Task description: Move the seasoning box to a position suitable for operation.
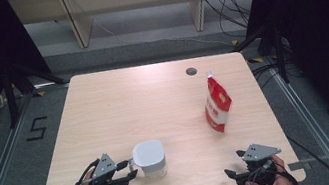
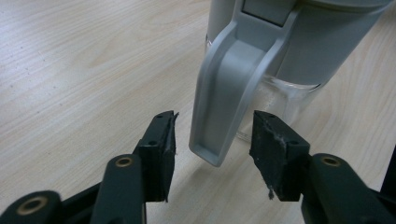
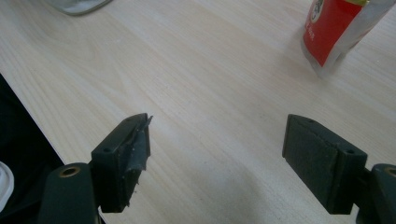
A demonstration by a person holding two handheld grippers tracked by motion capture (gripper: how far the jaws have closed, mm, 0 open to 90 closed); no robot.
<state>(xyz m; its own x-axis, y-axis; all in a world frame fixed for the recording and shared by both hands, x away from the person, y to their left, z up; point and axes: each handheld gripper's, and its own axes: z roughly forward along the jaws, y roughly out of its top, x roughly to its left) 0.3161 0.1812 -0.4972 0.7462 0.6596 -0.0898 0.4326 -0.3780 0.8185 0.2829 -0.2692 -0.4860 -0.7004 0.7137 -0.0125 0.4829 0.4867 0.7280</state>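
One jug (image 1: pixel 150 159) sits just ahead of the left hand-held gripper (image 1: pixel 130 170), near the front edge of the tabletop (image 1: pixel 143 101). Grey lid and body, clear glass lower section, grey handle (image 2: pixel 229 88) hanging down toward the pads.

Left hand-held gripper: jaws about half open, handle tip between the pads, gap visible on both sides, nothing gripped yet. Right hand-held gripper (image 1: pixel 235 164): jaws wide apart, empty, bare wood between them.

Handling, as judged: rigid jug, glass part fragile, so no squeezing on the clear wall. Handle is the place to take hold; smooth plastic, likely a bit slippery, and tapered, so a bite higher up the handle seems safer than at its tip. Weight hard to judge; whether it holds anything I cannot tell.

One red-and-white pouch (image 1: pixel 217 105) stands well ahead of the right hand-held gripper, slightly tilted; soft, probably light.

Count: one jug, one pouch, two hand-held grippers.
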